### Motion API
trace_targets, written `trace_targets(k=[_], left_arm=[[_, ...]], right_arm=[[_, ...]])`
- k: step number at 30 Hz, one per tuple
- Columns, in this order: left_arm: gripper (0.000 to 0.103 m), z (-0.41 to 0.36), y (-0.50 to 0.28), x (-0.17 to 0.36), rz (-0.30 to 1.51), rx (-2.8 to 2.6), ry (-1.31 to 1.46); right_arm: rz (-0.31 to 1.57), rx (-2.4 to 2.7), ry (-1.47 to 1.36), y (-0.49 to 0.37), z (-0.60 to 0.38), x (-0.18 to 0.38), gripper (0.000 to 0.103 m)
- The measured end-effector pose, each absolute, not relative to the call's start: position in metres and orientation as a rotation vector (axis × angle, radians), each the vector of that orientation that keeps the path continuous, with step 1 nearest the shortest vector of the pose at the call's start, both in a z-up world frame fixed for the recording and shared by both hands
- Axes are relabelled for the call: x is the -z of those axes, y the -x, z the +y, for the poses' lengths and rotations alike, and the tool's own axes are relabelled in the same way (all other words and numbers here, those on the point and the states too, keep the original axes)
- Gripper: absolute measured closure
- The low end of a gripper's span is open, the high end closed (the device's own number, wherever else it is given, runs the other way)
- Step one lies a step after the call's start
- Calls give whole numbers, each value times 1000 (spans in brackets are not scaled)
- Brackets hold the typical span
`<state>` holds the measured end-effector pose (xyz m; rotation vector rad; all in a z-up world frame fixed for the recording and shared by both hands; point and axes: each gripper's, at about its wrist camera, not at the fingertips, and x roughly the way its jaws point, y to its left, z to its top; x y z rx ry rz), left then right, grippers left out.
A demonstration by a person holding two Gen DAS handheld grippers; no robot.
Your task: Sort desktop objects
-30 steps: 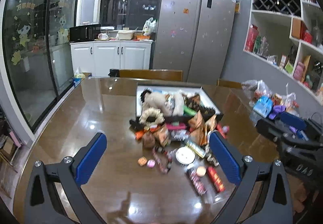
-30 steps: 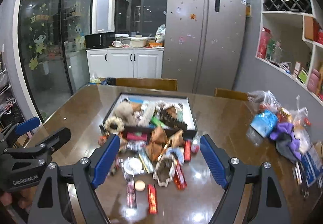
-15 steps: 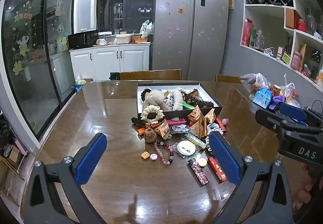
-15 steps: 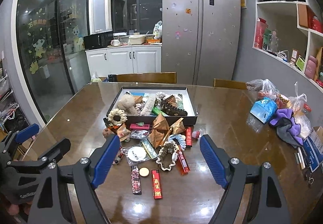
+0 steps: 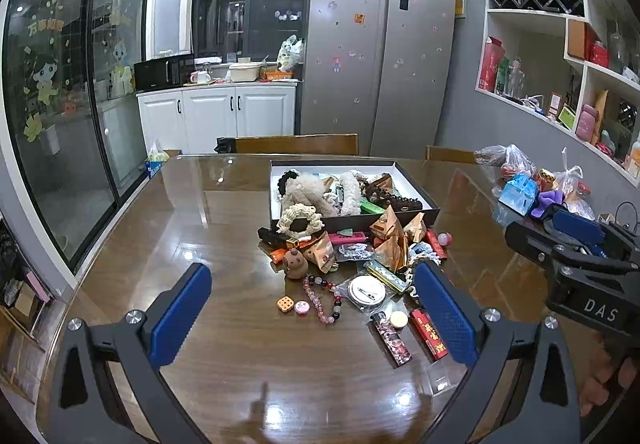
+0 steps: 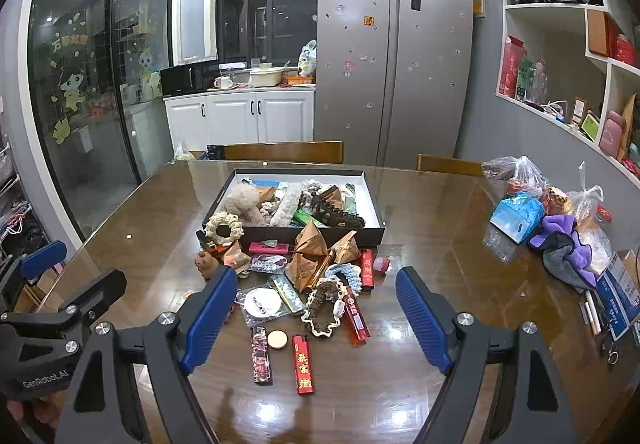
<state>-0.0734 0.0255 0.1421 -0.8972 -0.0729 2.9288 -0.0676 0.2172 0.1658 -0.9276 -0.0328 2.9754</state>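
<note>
1. Both cameras have pulled back and up since the earlier frames, so the clutter now sits further ahead and more of the bare brown surface [image 5: 168, 228] shows in front.
2. Left hand-held gripper [image 5: 312, 318] hangs above the near edge with its jaws spread wide and nothing between them; right hand-held gripper [image 6: 316, 324] is likewise wide and empty.
3. Loose objects lie mid-surface in a heap just in front of the black tray [image 6: 372, 234], which already holds plush and knitted pieces.
4. My judgement: sorting is at an early stage, with a pick not yet made. Starting with an outlying item, such as the red lighter [image 6: 303, 363] or the patterned lighter [image 6: 260, 355] nearest the front edge, should avoid disturbing the heap; approach along its short side and close squarely.
5. The left view alone shows the bead bracelet [image 5: 322, 296] and the small orange die [image 5: 285, 304], which the right view hides behind its left finger [image 6: 208, 320].
6. The right view alone shows the blue box [image 6: 620, 296] at the right edge.
</note>
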Motion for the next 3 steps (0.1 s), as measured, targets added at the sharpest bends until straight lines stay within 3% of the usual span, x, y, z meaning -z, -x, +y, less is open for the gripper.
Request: trace_targets(k=[3], left_arm=[[0, 26, 73, -141, -65, -2941, 898]], right_arm=[[-26, -2974, 926, 67, 218, -165, 19]])
